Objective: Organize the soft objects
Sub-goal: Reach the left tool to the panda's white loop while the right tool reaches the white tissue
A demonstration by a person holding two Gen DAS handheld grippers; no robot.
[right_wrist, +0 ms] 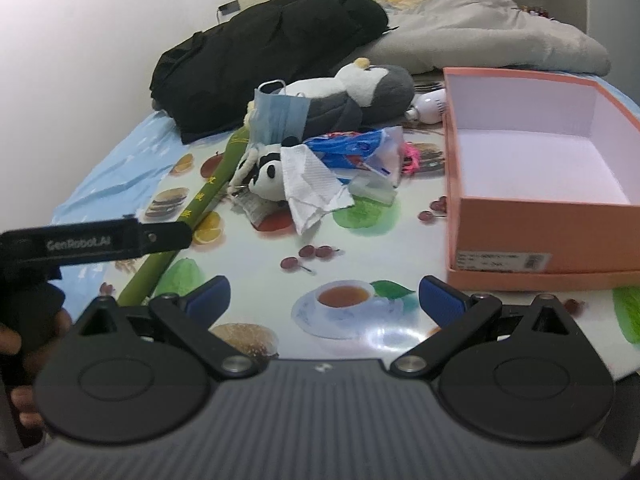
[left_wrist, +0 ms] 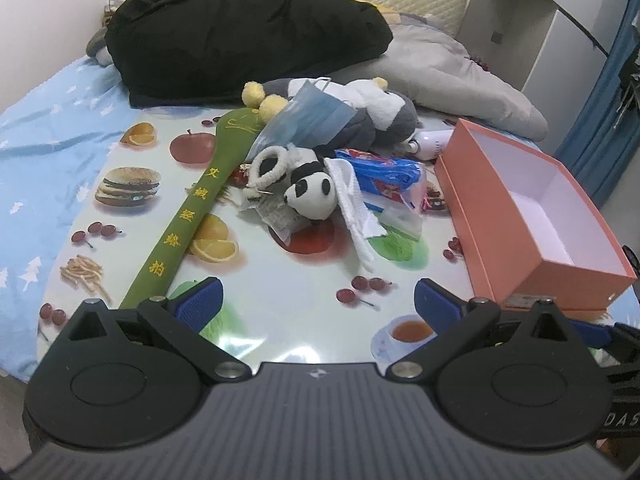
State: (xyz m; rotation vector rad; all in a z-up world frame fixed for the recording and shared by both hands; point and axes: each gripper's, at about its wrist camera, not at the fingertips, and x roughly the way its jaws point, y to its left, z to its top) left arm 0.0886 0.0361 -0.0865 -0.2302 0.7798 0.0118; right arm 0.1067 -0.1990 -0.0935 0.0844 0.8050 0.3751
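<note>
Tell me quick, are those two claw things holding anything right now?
Left gripper: open, holding nothing.
Right gripper: open, holding nothing.

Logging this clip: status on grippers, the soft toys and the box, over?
Left gripper open, right gripper open, both empty. Panda toy in the pile under a tissue; orange box empty. Nothing blocking.

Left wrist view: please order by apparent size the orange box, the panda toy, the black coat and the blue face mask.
1. black coat
2. orange box, though it lies nearer the camera
3. blue face mask
4. panda toy, close to the mask
</note>
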